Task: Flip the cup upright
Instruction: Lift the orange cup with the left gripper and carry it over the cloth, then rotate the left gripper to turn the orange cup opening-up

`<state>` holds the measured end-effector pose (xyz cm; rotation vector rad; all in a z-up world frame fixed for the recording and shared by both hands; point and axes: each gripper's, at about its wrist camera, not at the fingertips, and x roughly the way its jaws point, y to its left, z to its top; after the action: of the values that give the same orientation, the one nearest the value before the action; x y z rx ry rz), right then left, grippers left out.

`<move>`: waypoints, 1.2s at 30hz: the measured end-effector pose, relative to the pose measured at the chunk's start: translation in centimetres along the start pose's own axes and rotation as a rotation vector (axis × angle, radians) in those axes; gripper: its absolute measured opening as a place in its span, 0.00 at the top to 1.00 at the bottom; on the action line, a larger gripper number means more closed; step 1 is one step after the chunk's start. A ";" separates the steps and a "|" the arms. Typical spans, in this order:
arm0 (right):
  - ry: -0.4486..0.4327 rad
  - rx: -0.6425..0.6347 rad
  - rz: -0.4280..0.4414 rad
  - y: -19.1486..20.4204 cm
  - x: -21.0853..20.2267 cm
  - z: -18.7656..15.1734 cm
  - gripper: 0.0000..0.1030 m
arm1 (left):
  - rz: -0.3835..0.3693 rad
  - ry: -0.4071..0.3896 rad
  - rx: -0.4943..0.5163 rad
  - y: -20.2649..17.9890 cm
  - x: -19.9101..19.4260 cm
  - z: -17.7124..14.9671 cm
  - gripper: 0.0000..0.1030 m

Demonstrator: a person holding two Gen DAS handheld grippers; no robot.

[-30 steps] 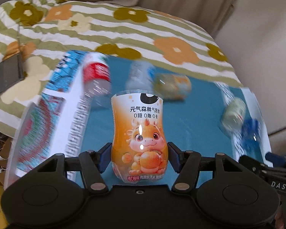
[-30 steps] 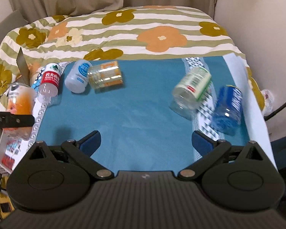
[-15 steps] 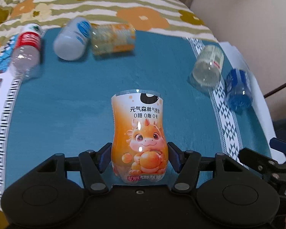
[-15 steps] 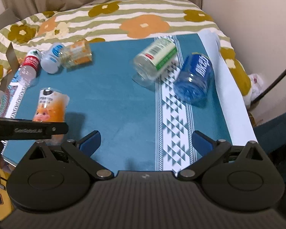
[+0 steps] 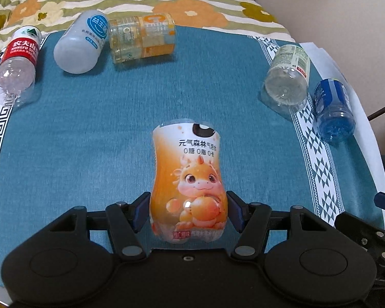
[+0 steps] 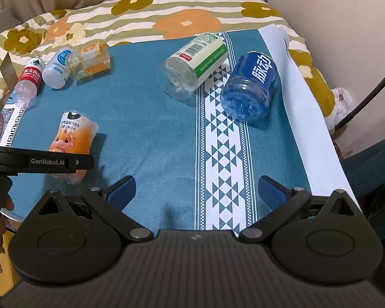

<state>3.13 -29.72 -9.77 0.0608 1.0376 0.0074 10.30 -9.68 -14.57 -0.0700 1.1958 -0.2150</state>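
The base of the orange cartoon-dragon plastic cup (image 5: 188,179) is being hidden behind the black body of the left gripper (image 5: 188,211) in the left wrist view, so whether it's actually touching the teal woven tablecloth (image 5: 115,128) can't be told from there. In the right wrist view the cup's lower half is being covered by the left gripper's arm. The cup is being squeezed between the blue pads (image 5: 141,213), upright with a slight lean, near the front-left part of the cloth.

The right gripper (image 6: 196,191) is being held spread wide over the cloth with nothing in it.

Compared with half a second back, the cup is being shown turned a bit, with the dragon shifted to the right of the label. The clear green-labelled bottle (image 6: 196,65) and the blue translucent bottle (image 6: 251,87) are lying on their sides as before, just beside each other.
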 end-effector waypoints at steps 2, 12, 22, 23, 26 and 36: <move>-0.001 0.001 0.000 0.0 0.0 0.0 0.00 | 0.009 -0.005 0.003 0.0 -0.1 -0.1 0.15; -0.007 0.017 0.000 -0.3 -0.4 -0.1 0.00 | 0.025 -0.023 0.025 -0.4 -1.0 -0.2 0.11; -0.040 0.001 0.055 -0.1 -3.9 2.8 0.00 | 0.038 -0.092 0.031 -1.4 -7.2 -1.5 0.01; -0.037 -0.002 0.076 0.2 -4.1 3.4 0.00 | 0.041 -0.100 0.029 -1.2 -7.8 -1.7 0.00; 0.007 -0.010 0.152 1.5 -3.9 5.3 0.00 | 0.034 -0.117 0.023 -0.1 -9.5 -2.3 0.00; 0.226 -0.004 0.263 8.7 3.3 10.2 0.00 | 0.047 -0.130 -0.037 7.4 -11.4 -3.9 0.00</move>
<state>13.77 -21.41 -6.99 0.1966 1.2490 0.2605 3.62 0.13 -6.77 -0.0867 1.0706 -0.1447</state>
